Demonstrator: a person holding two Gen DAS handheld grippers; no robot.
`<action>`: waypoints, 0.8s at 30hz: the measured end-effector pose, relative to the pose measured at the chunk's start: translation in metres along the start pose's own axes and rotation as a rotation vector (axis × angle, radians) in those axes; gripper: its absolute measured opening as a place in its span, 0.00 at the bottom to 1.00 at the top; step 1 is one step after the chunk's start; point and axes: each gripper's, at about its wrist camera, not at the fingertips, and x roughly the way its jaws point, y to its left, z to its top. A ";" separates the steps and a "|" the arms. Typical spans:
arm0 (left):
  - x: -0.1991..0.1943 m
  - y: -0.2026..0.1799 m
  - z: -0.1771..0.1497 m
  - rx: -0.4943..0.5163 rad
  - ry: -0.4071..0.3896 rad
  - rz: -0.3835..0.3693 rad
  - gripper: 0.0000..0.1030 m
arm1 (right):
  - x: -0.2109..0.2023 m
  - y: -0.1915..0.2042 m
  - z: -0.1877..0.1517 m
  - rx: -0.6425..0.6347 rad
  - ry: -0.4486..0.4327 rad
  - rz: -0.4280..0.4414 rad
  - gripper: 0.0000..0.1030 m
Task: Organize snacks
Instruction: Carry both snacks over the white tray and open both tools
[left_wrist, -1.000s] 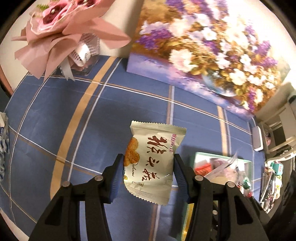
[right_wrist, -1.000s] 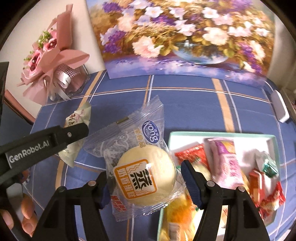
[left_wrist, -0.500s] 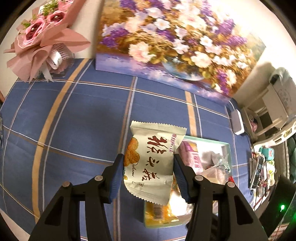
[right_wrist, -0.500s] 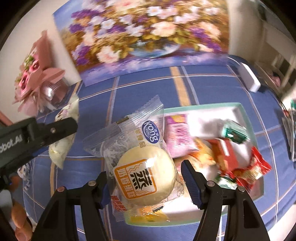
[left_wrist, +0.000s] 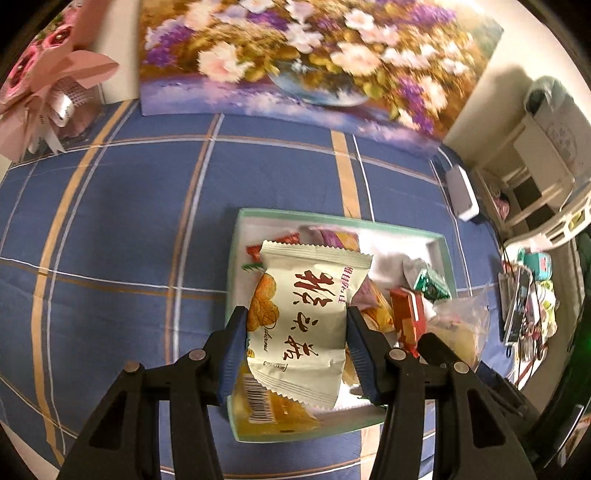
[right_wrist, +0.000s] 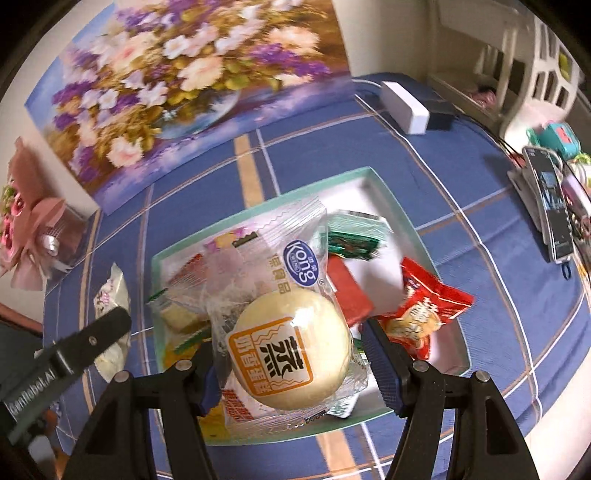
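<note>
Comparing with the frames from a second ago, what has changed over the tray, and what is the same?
Both grippers carried their snacks sideways from over the blue tablecloth to above the green tray. The left gripper now hangs its cream packet over the tray's near end; the right gripper holds the wrapped steamed cake over the tray's middle. Both grips unchanged, nothing released; the tray's snacks lie as before.

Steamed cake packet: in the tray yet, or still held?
Still held: the right gripper clamps the steamed cake packet above the tray.
</note>
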 end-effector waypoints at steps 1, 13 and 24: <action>0.004 -0.002 -0.002 0.003 0.009 -0.003 0.53 | 0.002 -0.003 -0.001 0.004 0.009 0.001 0.68; 0.036 -0.014 -0.014 0.025 0.078 -0.019 0.53 | 0.029 -0.017 -0.004 0.029 0.091 -0.041 0.68; 0.038 -0.015 -0.017 0.016 0.088 -0.039 0.53 | 0.037 -0.019 -0.007 0.025 0.117 -0.060 0.68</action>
